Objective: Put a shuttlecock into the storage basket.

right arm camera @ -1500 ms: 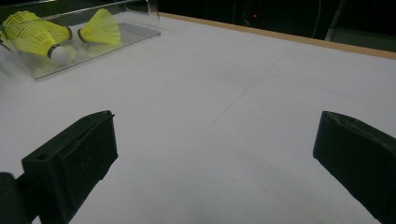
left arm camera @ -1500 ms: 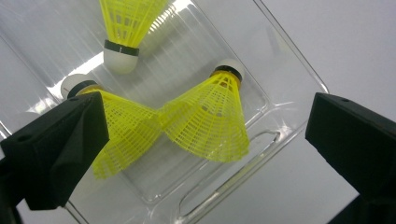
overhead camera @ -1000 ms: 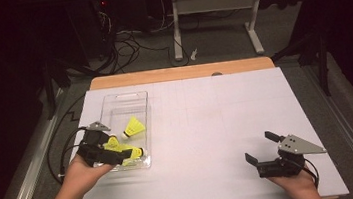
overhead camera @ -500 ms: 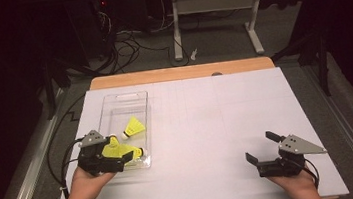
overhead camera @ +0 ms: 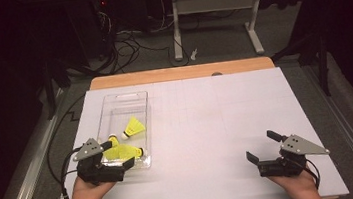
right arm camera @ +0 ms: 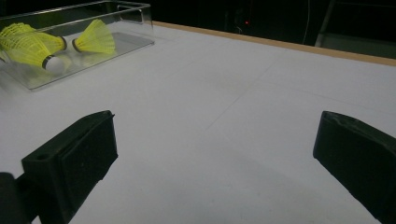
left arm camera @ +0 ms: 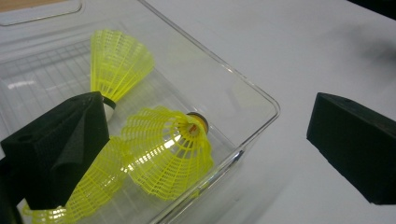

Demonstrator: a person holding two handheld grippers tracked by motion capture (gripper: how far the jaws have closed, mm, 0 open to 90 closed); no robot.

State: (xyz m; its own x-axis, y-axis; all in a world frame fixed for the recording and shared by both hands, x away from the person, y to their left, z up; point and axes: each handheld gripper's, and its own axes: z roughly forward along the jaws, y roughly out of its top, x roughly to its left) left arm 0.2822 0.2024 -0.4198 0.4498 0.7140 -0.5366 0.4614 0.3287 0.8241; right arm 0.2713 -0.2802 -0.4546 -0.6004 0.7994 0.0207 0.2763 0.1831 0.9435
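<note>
A clear plastic tray [overhead camera: 114, 99] stands at the left of the white table and holds three yellow shuttlecocks. One shuttlecock [overhead camera: 135, 127] lies mid-tray, and two more [overhead camera: 116, 152] lie at the near end. My left gripper [overhead camera: 123, 162] hovers at the tray's near end, open. In the left gripper view its left jaw sits inside the tray [left arm camera: 261, 95] beside a shuttlecock [left arm camera: 170, 149], and its right jaw is outside the tray wall. My left gripper [left arm camera: 205, 149] grips nothing. My right gripper [overhead camera: 262, 145] rests open at the near right, with nothing in it [right arm camera: 215, 158].
White paper [overhead camera: 217, 120] covers the table, with a wooden strip [overhead camera: 181, 72] along the far edge. In the right gripper view the tray [right arm camera: 135, 14] with shuttlecocks [right arm camera: 95, 39] shows far off to the left. Dark floor, cables and table legs lie beyond.
My left gripper has drawn back toward the near end of the tray. The shuttlecocks at the near end shifted slightly. The right gripper has stayed put.
</note>
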